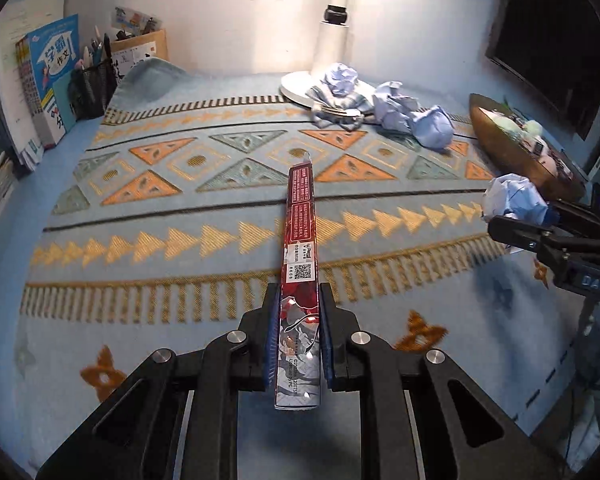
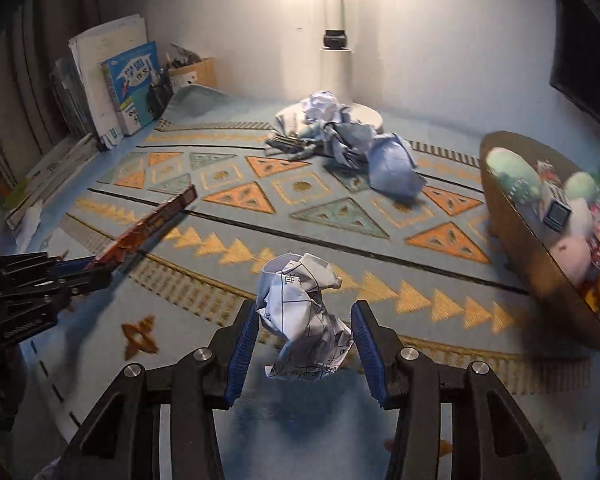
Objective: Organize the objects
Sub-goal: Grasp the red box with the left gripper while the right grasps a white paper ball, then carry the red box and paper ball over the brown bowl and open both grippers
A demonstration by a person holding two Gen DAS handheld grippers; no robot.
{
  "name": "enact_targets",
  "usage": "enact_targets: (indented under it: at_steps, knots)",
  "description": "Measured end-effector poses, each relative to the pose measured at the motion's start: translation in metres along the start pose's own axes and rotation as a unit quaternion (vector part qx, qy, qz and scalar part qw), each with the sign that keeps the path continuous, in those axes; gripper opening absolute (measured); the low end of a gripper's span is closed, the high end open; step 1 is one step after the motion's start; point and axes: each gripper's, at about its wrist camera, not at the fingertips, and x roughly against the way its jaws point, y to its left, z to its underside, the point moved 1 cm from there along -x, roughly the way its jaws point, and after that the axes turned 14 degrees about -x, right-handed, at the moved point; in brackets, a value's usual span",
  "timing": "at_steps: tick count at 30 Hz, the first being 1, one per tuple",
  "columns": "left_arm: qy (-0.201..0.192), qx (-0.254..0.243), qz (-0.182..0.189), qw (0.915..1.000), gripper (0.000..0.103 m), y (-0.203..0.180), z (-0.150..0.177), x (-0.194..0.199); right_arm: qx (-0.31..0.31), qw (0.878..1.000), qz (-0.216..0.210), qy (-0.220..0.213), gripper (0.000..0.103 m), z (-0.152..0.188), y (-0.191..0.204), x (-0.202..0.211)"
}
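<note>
The long thin box (image 1: pixel 300 264) is pinched at its near end by the left gripper (image 1: pixel 299 334) above the patterned cloth (image 1: pixel 180 208) — stiff, light. The crumpled paper (image 2: pixel 304 316) is squeezed by the right gripper (image 2: pixel 305 340) — soft, crushable.

My right gripper (image 2: pixel 302 334) holds a crumpled white printed paper ball (image 2: pixel 304 312) between its blue ribbed fingers (image 2: pixel 242 350), above the blue patterned cloth on the bench (image 2: pixel 320 224). At left, my left gripper (image 2: pixel 80 280) clamps a long red box (image 2: pixel 152 220). A brown oval bowl (image 2: pixel 512 240) of small items sits right.
</note>
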Motion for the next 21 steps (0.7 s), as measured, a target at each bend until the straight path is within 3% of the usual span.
enact_targets:
  at_steps: [4, 5, 6, 7, 11, 14, 19, 21]
  knots:
    - [0.0, 0.01, 0.004, 0.9999, 0.014, -0.017, 0.007, -0.003, -0.008, 1.0, -0.012, -0.003, 0.05, -0.001, -0.004, 0.0]
    - [-0.001, 0.011, 0.002, 0.9999, 0.015, -0.019, 0.008, -0.003, -0.008, 1.0, -0.015, 0.003, 0.053, -0.001, -0.004, -0.001]
    - [-0.002, 0.01, -0.005, 0.9999, 0.015, -0.022, 0.007, -0.004, -0.008, 1.0, -0.017, 0.016, 0.065, -0.001, -0.004, -0.005]
    - [0.001, 0.009, -0.011, 0.9999, 0.016, -0.023, 0.007, -0.006, -0.004, 0.999, -0.021, 0.025, 0.067, -0.001, -0.002, -0.007]
    - [0.01, 0.021, -0.013, 0.9997, 0.049, -0.024, 0.0, -0.014, 0.004, 1.0, -0.018, 0.019, 0.067, 0.002, 0.001, -0.005]
    - [0.018, 0.024, -0.025, 0.9993, 0.066, -0.023, -0.01, -0.025, 0.006, 1.0, -0.012, 0.019, 0.067, 0.002, 0.002, -0.006]
    - [0.026, 0.003, -0.059, 0.9979, 0.064, -0.032, -0.018, -0.035, 0.019, 1.0, -0.006, 0.016, 0.066, 0.003, 0.008, -0.007]
    - [0.019, -0.01, -0.064, 0.9978, 0.053, -0.039, -0.018, -0.034, 0.029, 0.999, -0.001, 0.015, 0.051, 0.005, 0.011, -0.008]
